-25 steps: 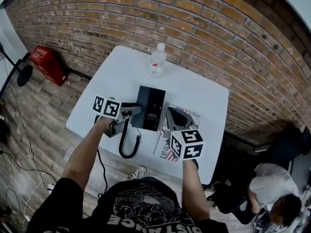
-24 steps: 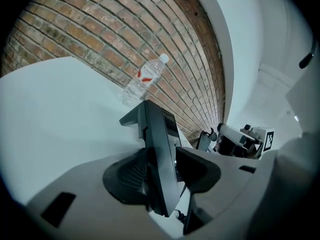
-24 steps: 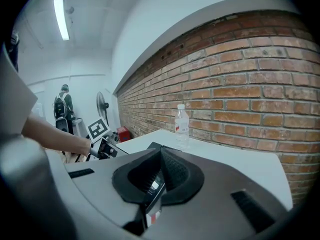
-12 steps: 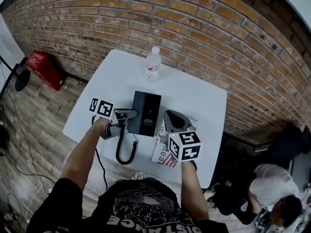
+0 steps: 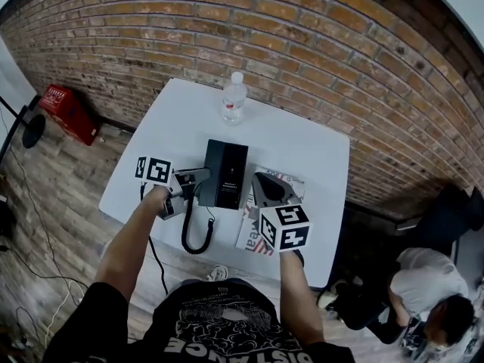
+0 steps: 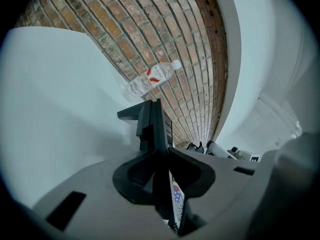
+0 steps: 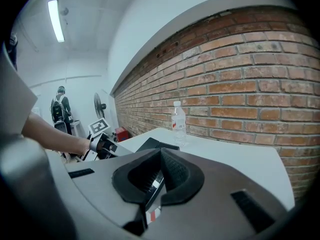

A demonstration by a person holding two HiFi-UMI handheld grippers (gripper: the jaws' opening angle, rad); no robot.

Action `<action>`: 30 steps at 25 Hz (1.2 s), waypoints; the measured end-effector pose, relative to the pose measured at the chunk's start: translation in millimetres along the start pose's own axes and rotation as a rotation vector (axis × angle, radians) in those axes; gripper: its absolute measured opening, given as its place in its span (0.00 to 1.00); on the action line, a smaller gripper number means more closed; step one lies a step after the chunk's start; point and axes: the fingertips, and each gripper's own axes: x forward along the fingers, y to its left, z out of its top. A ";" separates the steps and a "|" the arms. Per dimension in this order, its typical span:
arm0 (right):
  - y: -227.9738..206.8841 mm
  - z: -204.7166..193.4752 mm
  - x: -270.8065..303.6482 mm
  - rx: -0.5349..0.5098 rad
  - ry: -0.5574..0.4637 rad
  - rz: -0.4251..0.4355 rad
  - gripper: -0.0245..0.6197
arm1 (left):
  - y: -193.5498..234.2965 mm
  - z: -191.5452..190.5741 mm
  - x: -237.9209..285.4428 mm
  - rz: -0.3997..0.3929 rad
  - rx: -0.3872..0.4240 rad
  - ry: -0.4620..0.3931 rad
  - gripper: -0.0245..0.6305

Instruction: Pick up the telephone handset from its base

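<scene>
White surface [image 5: 302,146] in front of brick wall [image 5: 318,44]. Black phone base [image 5: 233,174] lies mid-surface, long side running near to far. Handset [image 5: 209,157] is on the base's L side, w/ coiled cord [image 5: 195,233] looping off toward the near edge.

L tongs [image 6: 160,153]: rolled on their side and narrow, pinched onto a thin dark edge that runs between the pads, the handset as far as I can tell. In the head view their tip sits at the L edge of the phone, about halfway along it, w/ the person's L hand [image 5: 160,195] behind them.

R tongs [image 7: 160,151]: tips pressed together, nothing gripped between them. They're just R of the base, over a booklet w/ flag print [image 5: 249,239] that lies flat beside the phone. Can't tell if they touch the booklet.

Clear water bottle [image 5: 233,99], red label, stands upright at the far side of the surface, well apart from the phone.

Off the surface: red box [image 5: 68,106] on the wood floor far L by the wall; another person [image 5: 427,290] crouched near R.
</scene>
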 end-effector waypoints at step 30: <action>78.3 9.4 -128.4 0.031 -0.125 -0.201 0.04 | -148.9 -26.8 -101.0 0.052 0.331 -0.254 0.15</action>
